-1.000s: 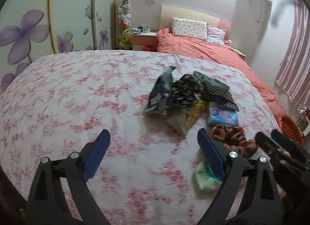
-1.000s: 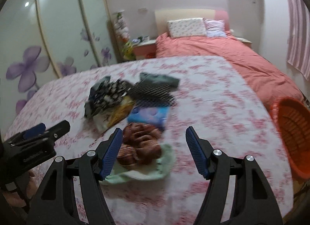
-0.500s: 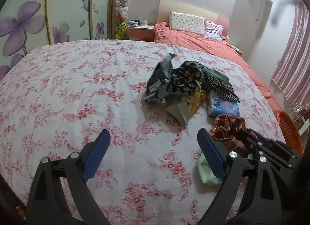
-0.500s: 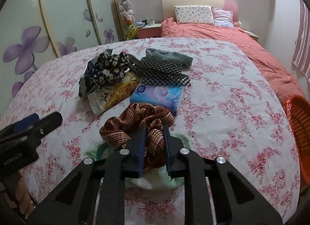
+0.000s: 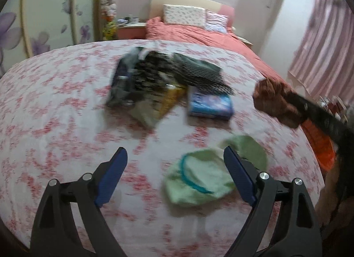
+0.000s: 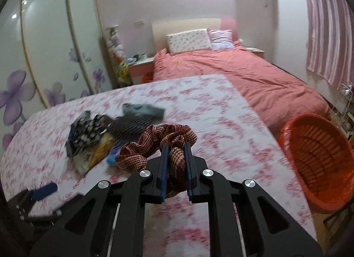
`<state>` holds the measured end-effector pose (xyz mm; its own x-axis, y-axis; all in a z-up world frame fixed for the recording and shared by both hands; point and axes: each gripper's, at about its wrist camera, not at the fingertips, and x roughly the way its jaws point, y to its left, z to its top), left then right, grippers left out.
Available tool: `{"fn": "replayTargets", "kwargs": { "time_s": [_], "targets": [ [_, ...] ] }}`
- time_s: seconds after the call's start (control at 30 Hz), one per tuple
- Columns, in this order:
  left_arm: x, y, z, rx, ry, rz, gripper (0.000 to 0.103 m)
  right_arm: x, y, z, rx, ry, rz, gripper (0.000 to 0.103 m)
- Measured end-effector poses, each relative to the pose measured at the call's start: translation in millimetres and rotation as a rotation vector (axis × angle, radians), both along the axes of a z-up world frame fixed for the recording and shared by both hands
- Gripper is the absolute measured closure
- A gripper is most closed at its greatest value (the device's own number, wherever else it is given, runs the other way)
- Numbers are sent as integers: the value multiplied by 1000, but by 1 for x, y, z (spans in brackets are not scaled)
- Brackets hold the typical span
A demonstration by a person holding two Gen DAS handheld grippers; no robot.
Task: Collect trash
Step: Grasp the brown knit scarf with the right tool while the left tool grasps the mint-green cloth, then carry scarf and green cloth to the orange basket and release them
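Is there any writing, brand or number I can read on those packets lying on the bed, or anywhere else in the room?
None can be read.
Blue packet: print is blurred.
Yellow packet: print is blurred.
Dark packet: pale label patches, too blurred to read.
Brown woven cloth in the right tongs: pattern only, no text.

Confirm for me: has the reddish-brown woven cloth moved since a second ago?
Yes. The reddish-brown woven cloth, clamped in the right tongs, is lifted off the green cloth and has swung right toward the orange basket.
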<state>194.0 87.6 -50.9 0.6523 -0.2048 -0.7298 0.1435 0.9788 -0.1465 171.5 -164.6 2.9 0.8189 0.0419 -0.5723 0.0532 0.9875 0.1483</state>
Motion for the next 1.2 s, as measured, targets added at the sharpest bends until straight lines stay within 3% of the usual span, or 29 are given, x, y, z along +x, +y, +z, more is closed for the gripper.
{"fn": "replayTargets", "kwargs": {
  "time_s": [0.27,0.5,0.6,0.67,0.73,0.83,0.97,1.03,1.2],
  "targets": [
    [-7,-48,-10,56,15,-116,16,-2,-17,-8,15,15,-31,89],
    [2,-65,-30,117,67,-109,17,-5,-33,-11,33,20,-45,89],
    [3,-71,-33,179,63,-92,24,-6,-40,-11,42,22,-58,89],
    [7,-72,-33,167,65,-90,33,-5,-45,-13,53,26,-67,89],
    [16,-71,-30,171,69,-67,52,-4,-48,-14,62,30,-74,89],
    [34,-63,-27,153,92,-28,63,-5,-52,-15,69,32,-77,89],
    [44,-56,-26,101,111,-39,57,-5,-57,-15,76,31,-80,89],
    [40,-54,-26,85,112,-55,40,-4,-59,-16,81,33,-83,89],
    [27,-66,-30,117,96,-108,34,-3,-62,-19,93,45,-81,89]
  ]
}}
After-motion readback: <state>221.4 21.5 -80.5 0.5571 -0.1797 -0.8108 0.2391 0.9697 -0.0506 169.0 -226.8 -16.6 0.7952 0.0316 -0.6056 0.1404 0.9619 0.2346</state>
